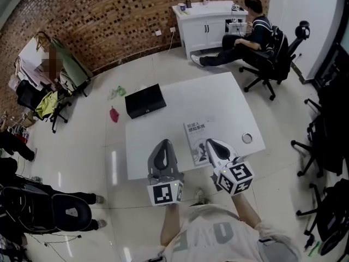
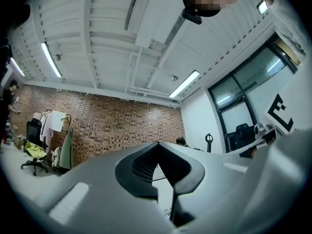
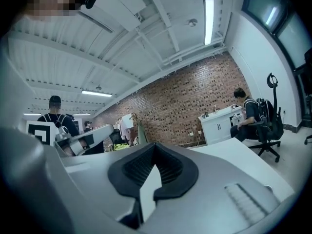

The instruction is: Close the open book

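Both left claw (image 1: 163,142) and right claw (image 1: 210,143) are closed, empty; the book (image 1: 197,133) at the surface's (image 1: 218,100) front edge looks light, floppy: pinch its cover edge.

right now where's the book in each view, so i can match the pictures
head view: the book lies near the centre, on the white table.
left gripper view: probably the book, only a sliver of print, low centre.
right gripper view: not in it.
shared landmark: the brick wall, in all three.
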`<state>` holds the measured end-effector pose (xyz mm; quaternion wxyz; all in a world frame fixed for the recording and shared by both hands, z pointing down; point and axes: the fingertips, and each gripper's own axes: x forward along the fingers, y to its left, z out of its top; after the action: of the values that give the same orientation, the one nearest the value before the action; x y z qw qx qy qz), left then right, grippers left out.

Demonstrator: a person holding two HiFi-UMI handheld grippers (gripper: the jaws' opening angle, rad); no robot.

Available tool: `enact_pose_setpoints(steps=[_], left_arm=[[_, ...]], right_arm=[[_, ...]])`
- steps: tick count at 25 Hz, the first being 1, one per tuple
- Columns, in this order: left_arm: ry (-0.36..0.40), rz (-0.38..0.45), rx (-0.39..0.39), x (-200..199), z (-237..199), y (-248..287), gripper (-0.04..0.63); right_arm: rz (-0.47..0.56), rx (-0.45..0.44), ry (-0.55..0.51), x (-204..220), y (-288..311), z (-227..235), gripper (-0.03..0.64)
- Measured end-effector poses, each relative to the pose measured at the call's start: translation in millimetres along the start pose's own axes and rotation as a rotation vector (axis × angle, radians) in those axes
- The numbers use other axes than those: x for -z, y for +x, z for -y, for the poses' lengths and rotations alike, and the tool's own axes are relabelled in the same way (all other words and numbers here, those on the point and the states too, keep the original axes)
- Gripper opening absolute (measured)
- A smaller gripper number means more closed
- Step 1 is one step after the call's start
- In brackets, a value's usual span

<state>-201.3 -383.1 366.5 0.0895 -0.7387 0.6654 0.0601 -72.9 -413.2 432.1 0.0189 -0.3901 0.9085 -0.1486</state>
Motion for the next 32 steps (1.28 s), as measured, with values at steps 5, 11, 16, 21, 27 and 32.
enact_pose_setpoints(steps=[5,11,16,21,27,32], left_arm=[[-0.022,0.009,-0.017,6,-17,-2,0.014],[-0.054,-0.019,0.002,25,-23,0,0.014],[-0.153,-0.058,0.014,55,-31,-9,0.014],[-0.131,-0.001,-0.035,27,-31,-41,0.014],[-0.119,0.021,-0.109,0,3,-152,0.014],[-0.155,-0.012,-0.091,-7,87,-264,0.014]], right_arm=[[-0.02,-0.024,-0.001,15,11,-11,0.005],[-0.046,0.009,0.026,28,10,-5,0.005],[-0.111,0.019,0.048,63,0,-11,0.005],[-0.103,-0.115,-0.024,57,-22,-49,0.003],[-0.047,-0.28,-0.141,64,-127,-119,-0.002],[-0.043,-0.193,-0.153,96,-254,-125,-0.003]])
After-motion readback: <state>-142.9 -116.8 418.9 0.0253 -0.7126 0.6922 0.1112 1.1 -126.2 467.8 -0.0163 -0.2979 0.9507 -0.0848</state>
